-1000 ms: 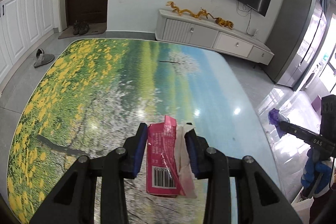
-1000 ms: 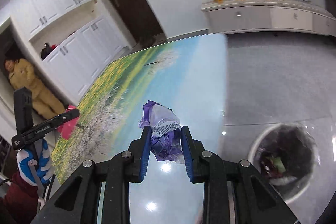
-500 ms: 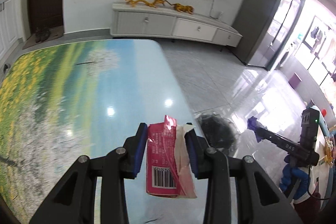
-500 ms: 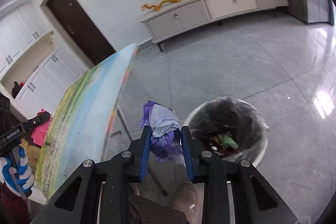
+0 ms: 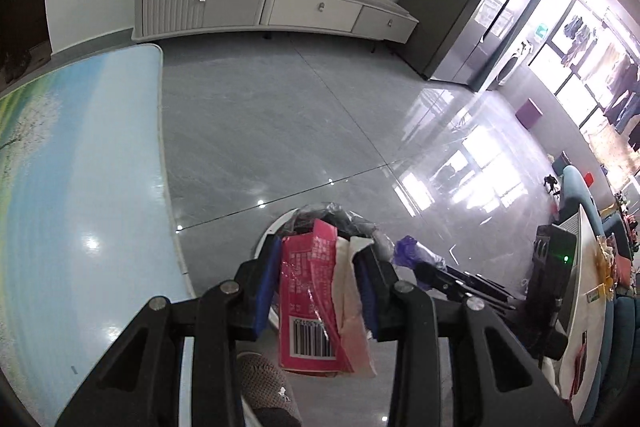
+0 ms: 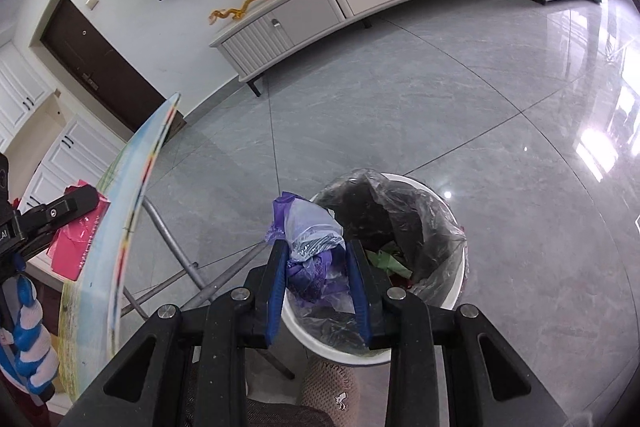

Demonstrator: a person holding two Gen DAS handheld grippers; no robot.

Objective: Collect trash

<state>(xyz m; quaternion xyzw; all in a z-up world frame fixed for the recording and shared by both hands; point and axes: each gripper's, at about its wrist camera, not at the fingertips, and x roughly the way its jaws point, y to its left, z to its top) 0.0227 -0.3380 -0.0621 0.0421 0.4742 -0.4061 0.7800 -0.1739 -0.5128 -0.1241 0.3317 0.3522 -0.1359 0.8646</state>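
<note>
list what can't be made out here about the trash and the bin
- Bin, left wrist view: mostly hidden behind the pink packet and left hand-held gripper.
- Bin contents, right wrist view: green scrap unidentifiable under the dark liner.
- Packet print: too small to read.
- Purple wrapper: lower part hidden by the right hand-held gripper's fingers.

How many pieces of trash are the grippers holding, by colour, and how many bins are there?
Pink wrapper, in the left gripper: 1
Purple bag, in the right gripper, whose jaws are opening: 1
White bin with a dark liner: 1
Total: 3
</note>
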